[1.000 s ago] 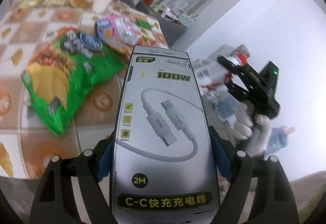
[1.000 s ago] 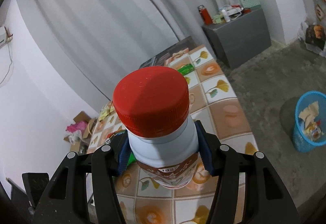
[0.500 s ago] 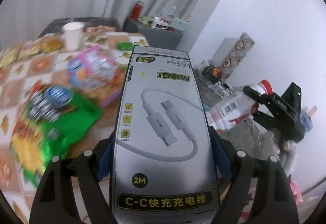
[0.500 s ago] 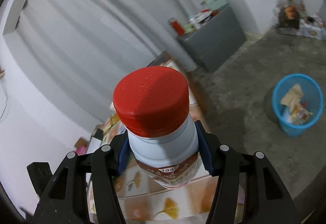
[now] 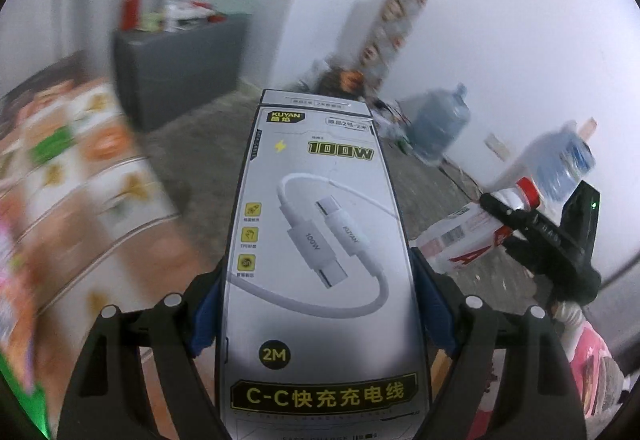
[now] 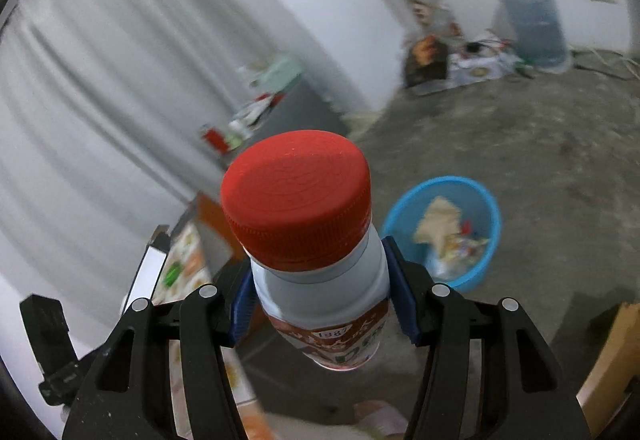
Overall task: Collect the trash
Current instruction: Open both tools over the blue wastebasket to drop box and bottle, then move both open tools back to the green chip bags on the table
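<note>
My left gripper (image 5: 316, 304) is shut on a grey charging-cable box (image 5: 316, 240) that stands up between its fingers and fills the middle of the left wrist view. My right gripper (image 6: 320, 304) is shut on a white bottle with a red cap (image 6: 296, 199). That gripper and its bottle (image 5: 472, 236) also show at the right of the left wrist view, held over the floor. A blue trash basket (image 6: 492, 240) with wrappers in it stands on the floor beyond the bottle, to its right.
The tiled table (image 5: 80, 175) with snack wrappers lies at the left, blurred. A grey cabinet (image 5: 176, 67) with small items stands by the curtain. Water jugs (image 5: 440, 123) and clutter line the far wall. A cardboard box (image 6: 612, 360) sits at the lower right.
Both grippers have swung away from the table toward the open floor, still holding the box and the bottle. The blue basket now sits nearer the centre of the right wrist view.
</note>
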{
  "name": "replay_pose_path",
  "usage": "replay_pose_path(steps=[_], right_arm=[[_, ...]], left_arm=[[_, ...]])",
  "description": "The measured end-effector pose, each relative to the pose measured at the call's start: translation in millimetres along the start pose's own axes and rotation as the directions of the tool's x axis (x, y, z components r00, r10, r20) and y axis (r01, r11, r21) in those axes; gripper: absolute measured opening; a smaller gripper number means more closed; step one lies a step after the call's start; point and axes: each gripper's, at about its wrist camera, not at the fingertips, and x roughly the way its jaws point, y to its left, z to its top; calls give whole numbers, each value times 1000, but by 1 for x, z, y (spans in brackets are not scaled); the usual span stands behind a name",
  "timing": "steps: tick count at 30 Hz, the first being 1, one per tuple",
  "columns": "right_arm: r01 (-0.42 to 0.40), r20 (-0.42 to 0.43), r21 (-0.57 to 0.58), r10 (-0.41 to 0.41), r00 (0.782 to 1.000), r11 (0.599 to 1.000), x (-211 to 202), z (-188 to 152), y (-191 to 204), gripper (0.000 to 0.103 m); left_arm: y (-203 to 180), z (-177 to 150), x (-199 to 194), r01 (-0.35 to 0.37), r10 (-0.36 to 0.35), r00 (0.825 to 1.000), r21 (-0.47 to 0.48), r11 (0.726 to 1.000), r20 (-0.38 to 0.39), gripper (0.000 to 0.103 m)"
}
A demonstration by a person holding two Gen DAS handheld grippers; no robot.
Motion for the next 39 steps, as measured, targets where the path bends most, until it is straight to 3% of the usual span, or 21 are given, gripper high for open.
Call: replay_pose_path(steps=[5, 7, 12, 14, 16, 19, 22, 29, 35, 39], right_arm=[[57, -20, 79, -56, 998, 995, 39, 11, -43, 54], [76, -34, 113, -73, 997, 991, 61, 16, -60, 54], [102, -36, 177, -98, 995, 979, 104, 28, -85, 54], [128, -52, 207, -119, 991, 970, 128, 30, -99, 57], [147, -94, 253, -127, 987, 956, 147, 25, -117, 68], [224, -156, 293, -184, 970, 930, 167, 12, -144, 68], [214, -156, 325, -171, 973, 921, 151, -6, -157, 68], [216, -115, 317, -189, 975, 923, 94, -31, -153, 68], [198, -71, 246, -186, 980, 949, 57, -42, -115, 68], [168, -30, 128, -166, 986, 977, 32, -46, -68, 68]], left_arm=[[-38, 35, 96, 78, -69, 989, 62, 995, -130, 80], [-49, 45, 124, 79, -65, 986, 81, 994, -156, 80], [-75, 75, 205, 25, 1, 985, 146, 989, -172, 81], [-78, 83, 238, -6, 35, 984, 163, 987, -177, 89], [-77, 87, 266, -49, 78, 979, 150, 987, -188, 93], [-63, 86, 290, -73, 86, 970, 69, 995, -225, 93], [-52, 80, 283, -23, 20, 973, -10, 1000, -232, 93], [-61, 78, 216, 7, -1, 989, 42, 999, -145, 93], [-63, 67, 128, 32, -30, 999, 68, 997, -38, 93], [-55, 45, 56, 59, -62, 997, 69, 996, 40, 93]])
